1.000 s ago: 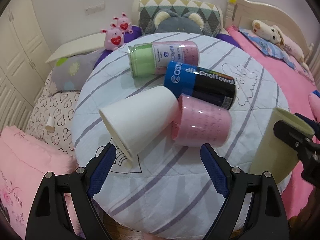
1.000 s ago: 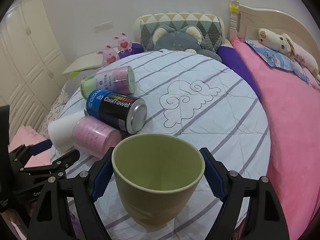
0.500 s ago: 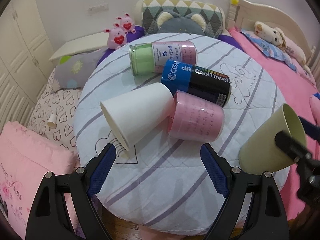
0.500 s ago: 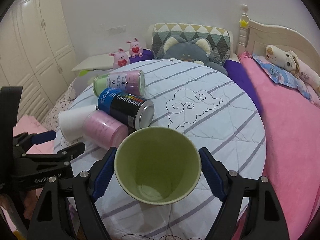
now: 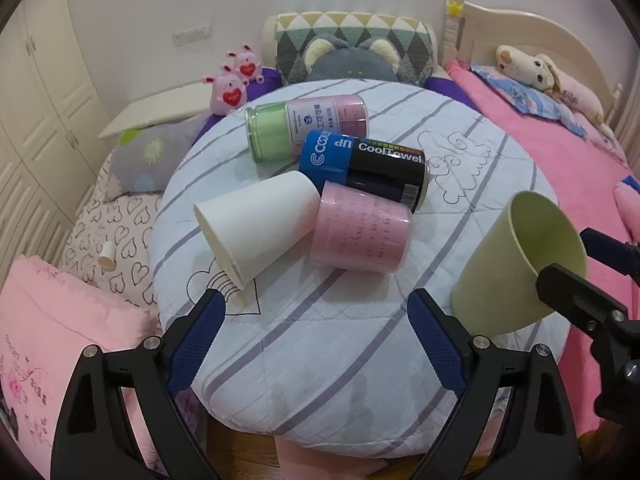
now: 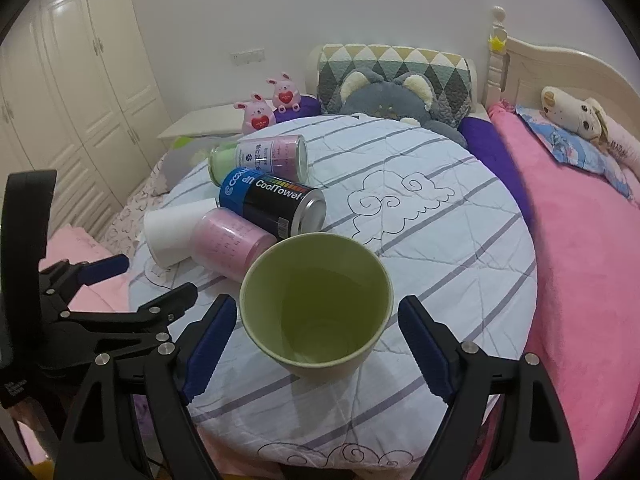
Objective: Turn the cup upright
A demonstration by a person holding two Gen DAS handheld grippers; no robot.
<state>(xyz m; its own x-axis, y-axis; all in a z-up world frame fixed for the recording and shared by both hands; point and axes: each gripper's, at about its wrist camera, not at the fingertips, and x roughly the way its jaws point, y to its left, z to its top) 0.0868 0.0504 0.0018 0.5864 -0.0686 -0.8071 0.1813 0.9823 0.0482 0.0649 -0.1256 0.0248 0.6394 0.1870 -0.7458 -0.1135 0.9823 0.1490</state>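
A light green cup (image 6: 316,304) stands mouth-up on the round quilted table (image 6: 440,240), near its front edge. My right gripper (image 6: 314,344) is open, its blue pads either side of the cup with a gap on both sides. In the left wrist view the green cup (image 5: 516,272) stands at the right, with the right gripper's fingers beside it. My left gripper (image 5: 316,344) is open and empty, low over the table's front. A white paper cup (image 5: 256,224) lies on its side ahead of it.
A pink cup (image 5: 360,228), a blue and black CoolTowel can (image 5: 364,168) and a green and pink jar (image 5: 308,128) lie on their sides mid-table. Pillows and plush toys (image 5: 232,88) lie behind. A pink bed (image 6: 580,240) is right; wardrobes are left.
The right gripper has drawn back and up from the green cup, and its pads now stand clear of it. The left gripper has pulled back slightly from the table.
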